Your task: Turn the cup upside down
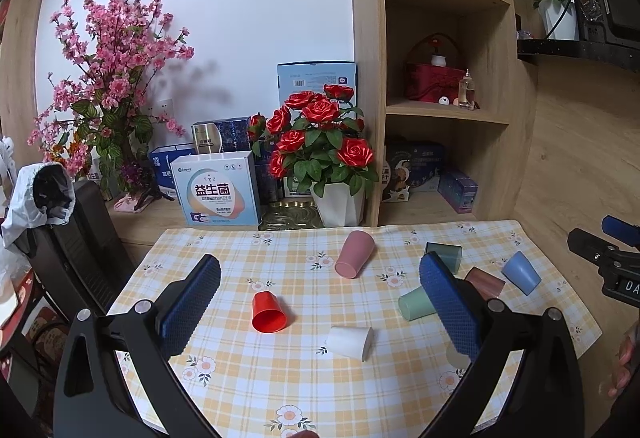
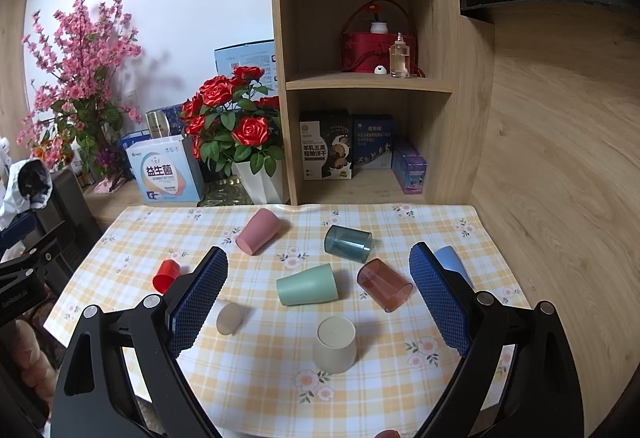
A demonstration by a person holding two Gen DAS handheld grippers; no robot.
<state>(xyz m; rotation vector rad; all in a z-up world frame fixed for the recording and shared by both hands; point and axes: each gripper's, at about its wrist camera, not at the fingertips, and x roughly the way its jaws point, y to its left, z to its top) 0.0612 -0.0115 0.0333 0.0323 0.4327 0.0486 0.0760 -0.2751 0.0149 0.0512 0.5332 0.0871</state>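
Several cups lie on their sides on the checked tablecloth (image 2: 256, 390): a pink cup (image 2: 258, 231), a dark teal clear cup (image 2: 348, 244), a mint cup (image 2: 307, 285), a brown clear cup (image 2: 384, 290), a blue cup (image 2: 452, 264), a red cup (image 1: 269, 312) and a white cup (image 1: 350, 341). A beige cup (image 2: 335, 344) stands upside down near the front. My left gripper (image 1: 320, 274) is open and empty above the red and white cups. My right gripper (image 2: 318, 270) is open and empty above the mint and brown cups.
A pot of red roses (image 1: 320, 158), boxes (image 1: 216, 190) and a pink blossom plant (image 1: 108, 78) stand behind the cloth. A wooden shelf unit (image 2: 368, 78) rises at the back right. A black chair (image 1: 80, 246) stands left of the table.
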